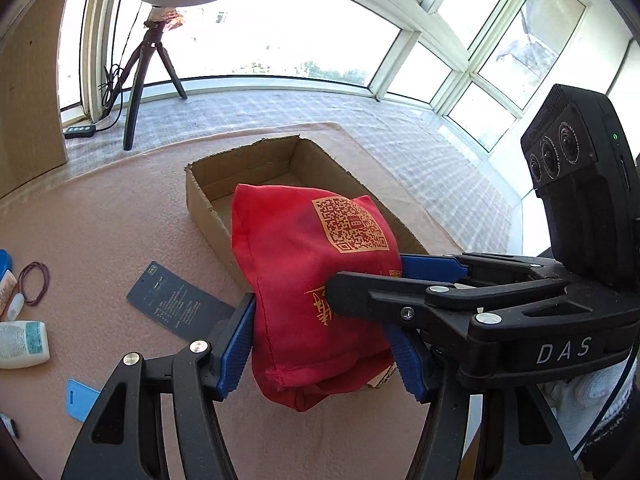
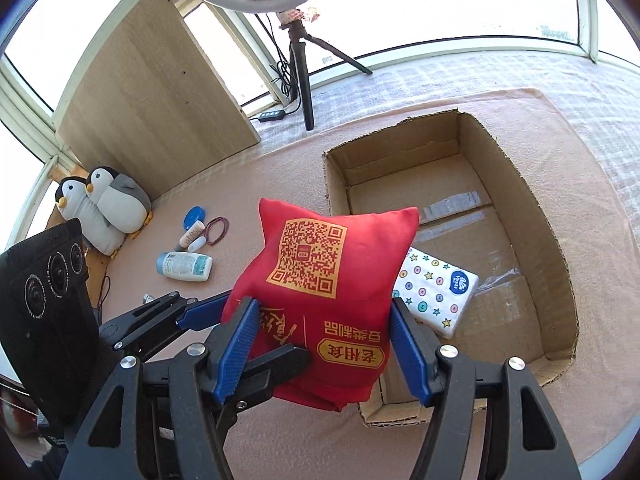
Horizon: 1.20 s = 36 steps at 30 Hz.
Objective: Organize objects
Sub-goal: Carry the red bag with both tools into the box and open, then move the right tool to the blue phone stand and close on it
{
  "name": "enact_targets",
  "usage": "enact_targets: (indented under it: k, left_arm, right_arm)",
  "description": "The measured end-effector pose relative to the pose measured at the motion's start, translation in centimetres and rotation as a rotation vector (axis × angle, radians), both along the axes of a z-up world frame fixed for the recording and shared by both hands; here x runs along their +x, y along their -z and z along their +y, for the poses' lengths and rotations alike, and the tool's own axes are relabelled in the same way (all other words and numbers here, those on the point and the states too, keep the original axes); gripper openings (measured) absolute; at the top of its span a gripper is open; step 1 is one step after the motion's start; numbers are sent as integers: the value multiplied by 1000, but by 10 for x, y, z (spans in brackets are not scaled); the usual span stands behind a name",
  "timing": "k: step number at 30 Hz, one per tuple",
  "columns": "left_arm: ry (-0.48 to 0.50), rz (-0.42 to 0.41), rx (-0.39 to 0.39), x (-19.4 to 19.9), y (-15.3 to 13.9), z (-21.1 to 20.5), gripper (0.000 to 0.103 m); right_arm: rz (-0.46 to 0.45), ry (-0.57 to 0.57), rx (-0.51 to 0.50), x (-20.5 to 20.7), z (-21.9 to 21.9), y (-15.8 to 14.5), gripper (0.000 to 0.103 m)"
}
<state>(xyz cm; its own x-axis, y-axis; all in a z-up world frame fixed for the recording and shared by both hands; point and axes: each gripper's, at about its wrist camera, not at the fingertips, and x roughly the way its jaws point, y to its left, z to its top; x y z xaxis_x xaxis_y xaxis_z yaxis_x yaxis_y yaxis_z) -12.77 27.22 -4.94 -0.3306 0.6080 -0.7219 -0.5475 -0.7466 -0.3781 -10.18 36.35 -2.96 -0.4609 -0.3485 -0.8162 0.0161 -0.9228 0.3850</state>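
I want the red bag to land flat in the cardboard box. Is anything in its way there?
Yes. A tissue pack already lies on the floor of the cardboard box, at the near end just behind the red bag. The far end of the floor looks bare.

White letters "DAS" are printed on the black body of the right gripper (image 1: 362,280). A red cloth bag (image 2: 320,300) carries a gold QR code, and below it, upside down in the right wrist view, a gold oval label reading "老相食" plus further gold Chinese characters too distorted to read. A tissue pack (image 2: 436,292) bears a small blue logo, unreadable.
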Motion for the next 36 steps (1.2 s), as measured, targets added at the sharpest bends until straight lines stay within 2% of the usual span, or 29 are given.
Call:
enact_targets:
  k: [8,16,27,36]
  left_arm:
    - [31,-6,-9,-5,4,39,65]
    - [18,2,-52,-1,5,32,72]
    - [-87,-4,-63,15,3,-37,71]
    - [-228,-44,-105,40,16,-128,71]
  right_arm:
    - [-6,61,-6,3,46,5,62]
    - [-4,96,55,5,61,6,63]
    - [39,69,57,5,38,-2,63]
    - [96,-56,51,2,-18,-10,63]
